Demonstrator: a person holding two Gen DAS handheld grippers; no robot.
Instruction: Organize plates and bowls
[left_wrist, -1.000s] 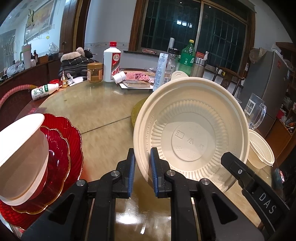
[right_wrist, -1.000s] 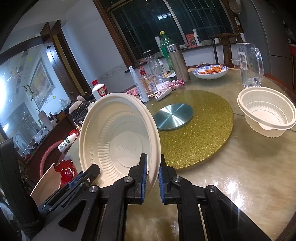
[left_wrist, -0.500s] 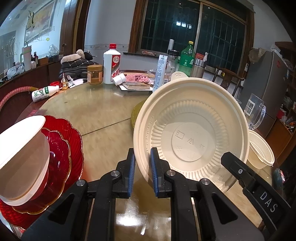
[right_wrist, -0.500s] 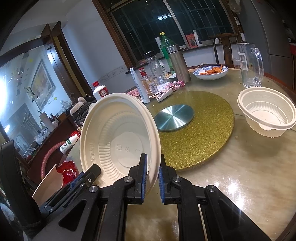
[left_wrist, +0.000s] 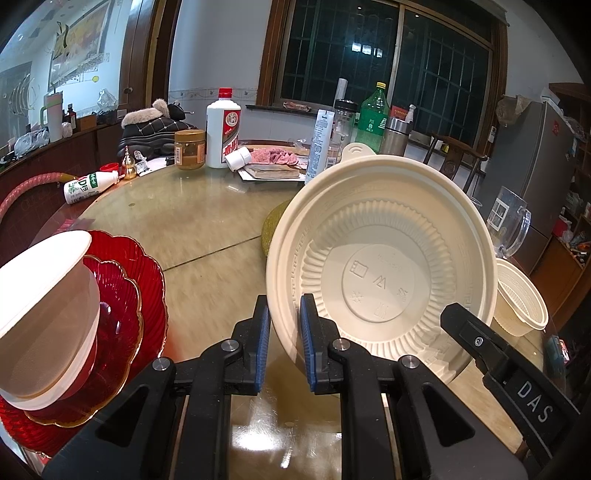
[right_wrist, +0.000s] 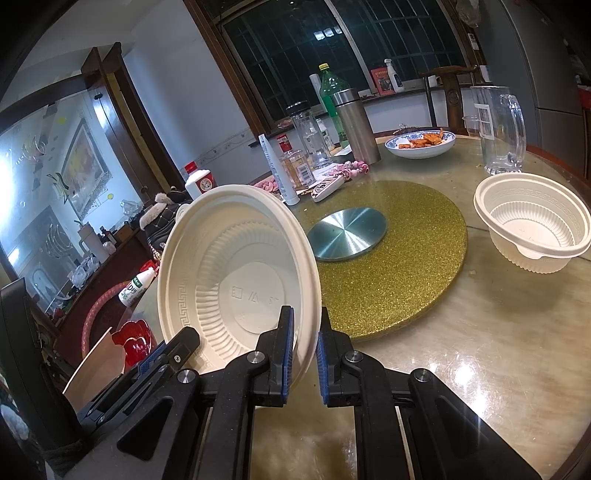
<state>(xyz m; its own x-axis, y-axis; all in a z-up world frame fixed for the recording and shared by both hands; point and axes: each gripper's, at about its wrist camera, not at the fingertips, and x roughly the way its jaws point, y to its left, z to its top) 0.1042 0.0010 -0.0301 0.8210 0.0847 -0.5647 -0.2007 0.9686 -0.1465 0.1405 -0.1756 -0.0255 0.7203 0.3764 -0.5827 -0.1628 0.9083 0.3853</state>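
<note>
Cream plastic bowl (left_wrist: 384, 266) held tilted on edge above the glass-topped table (left_wrist: 192, 236). Left gripper (left_wrist: 282, 332) and right gripper (right_wrist: 303, 341) each clamp opposite rim sections. Second cream bowl (right_wrist: 533, 225) sits upright beside the gold turntable (right_wrist: 399, 258).

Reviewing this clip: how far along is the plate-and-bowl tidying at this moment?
Looks done: two red plates are stacked, with a white bowl on top. In hand: a cream bowl, tilted on edge above the table, is pinched at its rim by both the left gripper and the right gripper. Left: a second cream bowl sits alone beside the gold turntable.
</note>
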